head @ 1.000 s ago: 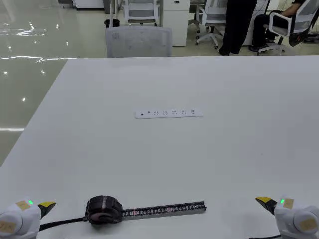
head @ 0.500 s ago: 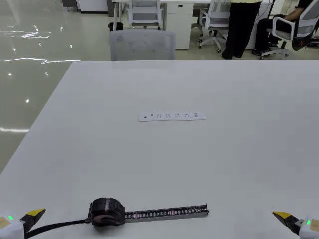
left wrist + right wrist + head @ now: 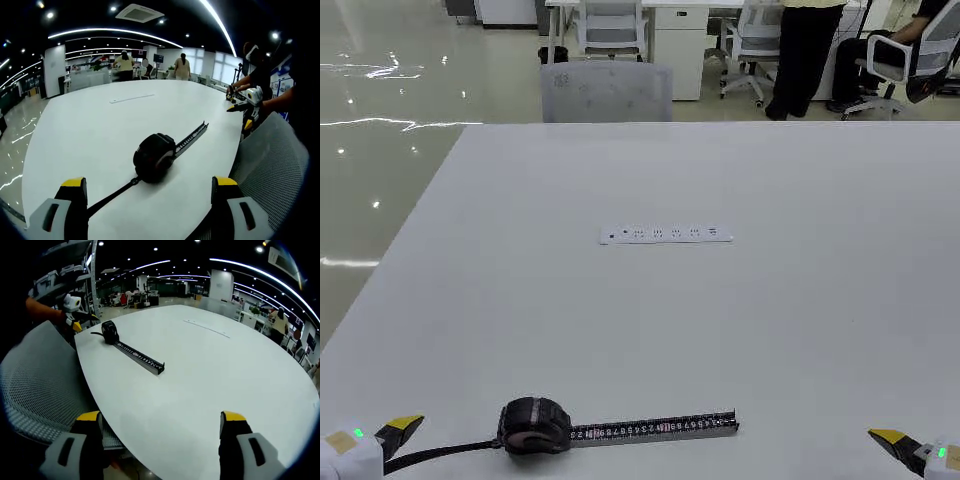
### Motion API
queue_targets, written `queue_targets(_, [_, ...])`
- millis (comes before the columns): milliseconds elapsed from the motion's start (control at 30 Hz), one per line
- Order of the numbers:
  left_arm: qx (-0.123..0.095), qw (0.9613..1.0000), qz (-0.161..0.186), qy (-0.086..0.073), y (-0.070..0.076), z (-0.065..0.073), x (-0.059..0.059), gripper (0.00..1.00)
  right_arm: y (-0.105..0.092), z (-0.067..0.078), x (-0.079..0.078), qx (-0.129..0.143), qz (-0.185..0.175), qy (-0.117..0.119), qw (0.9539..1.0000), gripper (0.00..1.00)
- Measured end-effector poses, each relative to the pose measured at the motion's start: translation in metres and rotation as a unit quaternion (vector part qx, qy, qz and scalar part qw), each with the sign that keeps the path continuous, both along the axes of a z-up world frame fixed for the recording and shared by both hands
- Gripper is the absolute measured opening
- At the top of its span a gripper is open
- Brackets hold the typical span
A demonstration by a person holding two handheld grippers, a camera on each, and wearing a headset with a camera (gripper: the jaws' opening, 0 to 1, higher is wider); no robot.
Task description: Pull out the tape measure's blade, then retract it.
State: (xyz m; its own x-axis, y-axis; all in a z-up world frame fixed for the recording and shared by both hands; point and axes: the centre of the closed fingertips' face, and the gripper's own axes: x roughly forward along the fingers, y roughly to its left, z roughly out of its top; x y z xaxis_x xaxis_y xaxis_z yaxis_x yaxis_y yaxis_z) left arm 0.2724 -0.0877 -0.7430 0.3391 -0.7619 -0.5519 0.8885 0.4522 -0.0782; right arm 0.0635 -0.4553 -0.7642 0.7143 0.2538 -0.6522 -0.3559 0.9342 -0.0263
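A black tape measure [image 3: 533, 426] lies near the table's front edge, its blade [image 3: 655, 427] pulled out to the right and flat on the surface. A black strap [image 3: 440, 455] trails left from its case. My left gripper [image 3: 390, 433] is open at the front left corner, apart from the strap end. In the left gripper view the tape measure [image 3: 154, 156] sits ahead of the open left gripper [image 3: 147, 185]. My right gripper [image 3: 890, 440] is open at the front right, well clear of the blade tip. The right gripper view shows the blade [image 3: 137, 357] off to the left of the right gripper [image 3: 160, 422].
A white power strip [image 3: 665, 235] lies mid-table. The white table [image 3: 720, 320] is broad and bare around it. Grey mesh chair [image 3: 605, 92] stands at the far edge; people and office chairs are beyond. A mesh chair back [image 3: 35, 385] sits close behind the front edge.
The head camera tipped down slightly a second ago, then held. Both grippers have dropped back toward the front edge and show less. The tape measure and blade stay put.
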Motion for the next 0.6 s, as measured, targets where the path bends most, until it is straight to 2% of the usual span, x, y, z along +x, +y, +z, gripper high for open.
queue_targets(133, [0.002, 1.0000, -0.008, 0.001, -0.0003, -0.0012, -0.0049, 1.00, -0.0011, 0.0012, -0.0003, 0.001, 0.001, 0.001, 1.0000, 0.98])
queue_targets(600, [0.003, 0.9999, -0.017, -0.001, 0.0004, -0.0008, -0.0049, 1.00, -0.0018, 0.0030, -0.0008, 0.000, 0.006, 0.004, 1.0000, 0.99])
